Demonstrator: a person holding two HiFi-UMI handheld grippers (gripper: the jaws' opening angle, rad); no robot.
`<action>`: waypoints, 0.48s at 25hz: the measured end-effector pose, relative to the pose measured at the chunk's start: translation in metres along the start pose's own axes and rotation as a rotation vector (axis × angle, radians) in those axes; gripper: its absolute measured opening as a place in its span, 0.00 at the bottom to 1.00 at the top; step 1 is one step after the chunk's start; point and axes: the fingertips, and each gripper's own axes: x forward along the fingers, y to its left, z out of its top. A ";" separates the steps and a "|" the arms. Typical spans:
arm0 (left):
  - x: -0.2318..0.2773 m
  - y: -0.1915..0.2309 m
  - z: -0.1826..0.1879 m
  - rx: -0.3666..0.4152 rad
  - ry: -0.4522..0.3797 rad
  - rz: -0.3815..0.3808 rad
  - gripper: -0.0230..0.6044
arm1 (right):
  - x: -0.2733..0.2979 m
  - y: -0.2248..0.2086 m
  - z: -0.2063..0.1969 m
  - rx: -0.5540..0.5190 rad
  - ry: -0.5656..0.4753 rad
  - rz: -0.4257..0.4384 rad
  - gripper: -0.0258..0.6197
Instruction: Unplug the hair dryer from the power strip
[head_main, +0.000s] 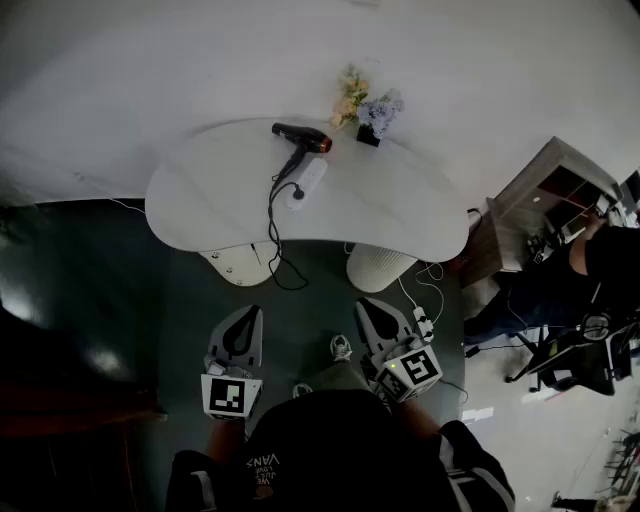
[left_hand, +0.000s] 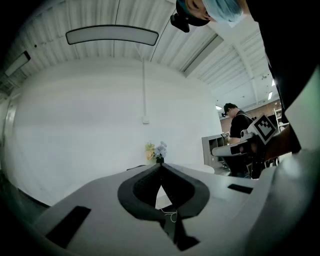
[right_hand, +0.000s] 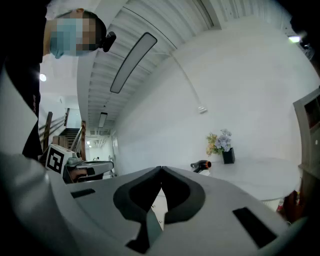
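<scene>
Left gripper (left_hand: 161, 169): jaws pressed together, nothing between them. Right gripper (right_hand: 161, 173): the same, tips meeting, empty. I hold both level, side by side, over the dark floor (head_main: 120, 300), pointed at the white table (head_main: 400, 205) and well short of its near edge. Hair dryer (head_main: 302, 139), black with a reddish nozzle end, lies near the table's far edge, about mid-length. White power strip (head_main: 309, 181) lies just beside it on the near side, with a black plug in its near end. A black cord (head_main: 272, 218) runs from there over the near edge to the floor. Vase of flowers (head_main: 365, 106) stands at the far edge, right of the dryer.
</scene>
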 end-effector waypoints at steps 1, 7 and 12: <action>0.000 0.000 0.001 -0.001 -0.004 0.002 0.07 | 0.000 0.000 0.001 -0.010 -0.009 0.003 0.11; -0.005 -0.001 0.002 0.005 -0.005 0.009 0.07 | -0.003 0.004 0.004 0.048 -0.032 0.019 0.11; 0.002 0.000 -0.003 0.006 0.009 0.005 0.07 | 0.004 -0.003 0.006 0.038 -0.038 0.013 0.11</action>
